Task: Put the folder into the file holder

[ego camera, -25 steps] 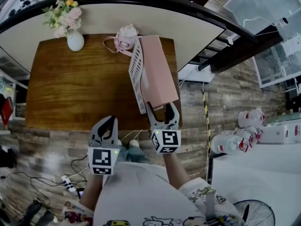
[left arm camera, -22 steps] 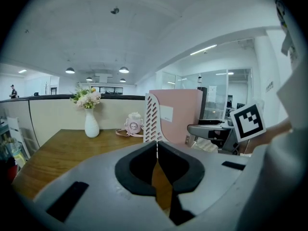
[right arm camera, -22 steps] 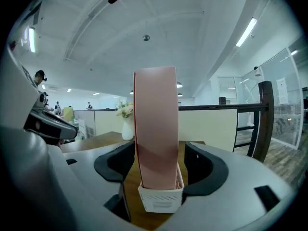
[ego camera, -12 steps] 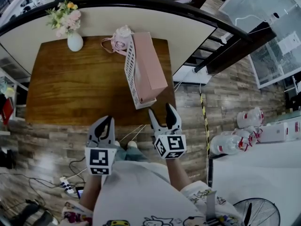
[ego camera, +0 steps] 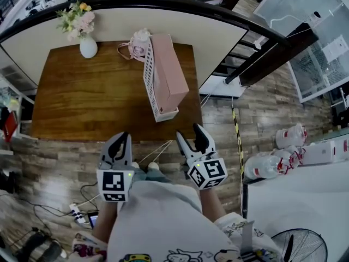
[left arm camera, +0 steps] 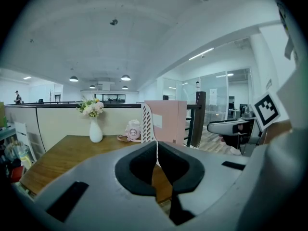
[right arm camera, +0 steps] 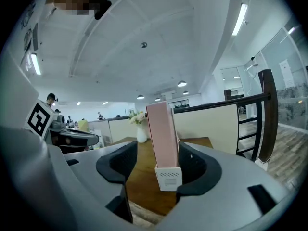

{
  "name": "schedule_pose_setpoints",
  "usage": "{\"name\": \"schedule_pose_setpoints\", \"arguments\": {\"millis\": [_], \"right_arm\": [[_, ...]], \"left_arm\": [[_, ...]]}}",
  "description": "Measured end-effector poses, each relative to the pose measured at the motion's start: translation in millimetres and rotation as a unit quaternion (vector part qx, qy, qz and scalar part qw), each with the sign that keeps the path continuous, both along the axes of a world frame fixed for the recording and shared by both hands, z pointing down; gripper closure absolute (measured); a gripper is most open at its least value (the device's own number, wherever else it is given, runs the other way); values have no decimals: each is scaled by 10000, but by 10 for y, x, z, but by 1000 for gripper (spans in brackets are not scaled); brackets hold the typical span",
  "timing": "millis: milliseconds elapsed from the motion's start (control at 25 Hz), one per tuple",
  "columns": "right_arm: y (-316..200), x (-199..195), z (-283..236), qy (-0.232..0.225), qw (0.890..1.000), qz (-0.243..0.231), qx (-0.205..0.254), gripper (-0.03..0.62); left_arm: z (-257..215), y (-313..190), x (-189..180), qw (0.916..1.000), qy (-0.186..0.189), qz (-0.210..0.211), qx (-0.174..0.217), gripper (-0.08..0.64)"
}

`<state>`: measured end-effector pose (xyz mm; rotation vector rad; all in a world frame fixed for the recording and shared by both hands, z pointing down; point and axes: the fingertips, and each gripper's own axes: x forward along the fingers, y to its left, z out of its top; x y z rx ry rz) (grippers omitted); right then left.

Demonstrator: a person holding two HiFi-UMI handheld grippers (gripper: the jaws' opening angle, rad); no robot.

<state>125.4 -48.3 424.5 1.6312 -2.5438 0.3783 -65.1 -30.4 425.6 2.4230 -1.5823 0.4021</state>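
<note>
The white file holder [ego camera: 148, 78] stands on the wooden table [ego camera: 87, 97], lengthways, with its short near end close to the table's front edge. The pink folder [ego camera: 170, 70] is already inside it, upright and rising well above the holder's slotted wall.

The right gripper [ego camera: 190, 135] is on the near side of the holder, off the table's front edge and apart from the holder. It points at the holder's short end. Its jaws are spread wide and have just been closing a little. Nothing is between them: the holder and folder only show through the gap, farther off, and neither pad touches them.

The left gripper [ego camera: 122, 138] is on the same near side of the holder but well to its left, also off the table. Its jaws are pressed together, the two dark pads meeting along one line, with nothing caught in them.

Touching or just beside the holder's far end lies a small pink thing with a strap [ego camera: 139, 43]; what it is I cannot make out. Well to the left of the holder, at the table's far corner, stands a white vase [ego camera: 87, 48] of flowers [ego camera: 76, 19]. Beyond the holder a dark curved rail [ego camera: 163, 0] tops a pale partition. To the holder's right, down on the plank floor [ego camera: 256, 108], a cluster of clear bottles [ego camera: 270, 165] sits beside a white surface.
</note>
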Motion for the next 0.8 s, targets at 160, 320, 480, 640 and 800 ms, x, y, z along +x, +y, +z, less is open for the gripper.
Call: {"name": "schedule_pose_setpoints", "arguments": {"millis": [160, 320, 480, 640, 800], "right_arm": [[81, 8, -60, -40, 9999, -93, -2, 383], [145, -33, -95, -55, 9996, -266, 14, 444], [192, -97, -98, -108, 9990, -427, 13, 504], [225, -106, -74, -124, 9989, -445, -13, 544], [235, -83, -45, -320, 9986, -393, -179, 583]], "left_arm": [[5, 39, 26, 10000, 2, 31, -13, 549], [17, 76, 51, 10000, 11, 78, -30, 549], [31, 102, 59, 9999, 27, 116, -48, 549], [53, 131, 62, 9998, 22, 165, -84, 549], [78, 153, 76, 9997, 58, 202, -127, 549]]}}
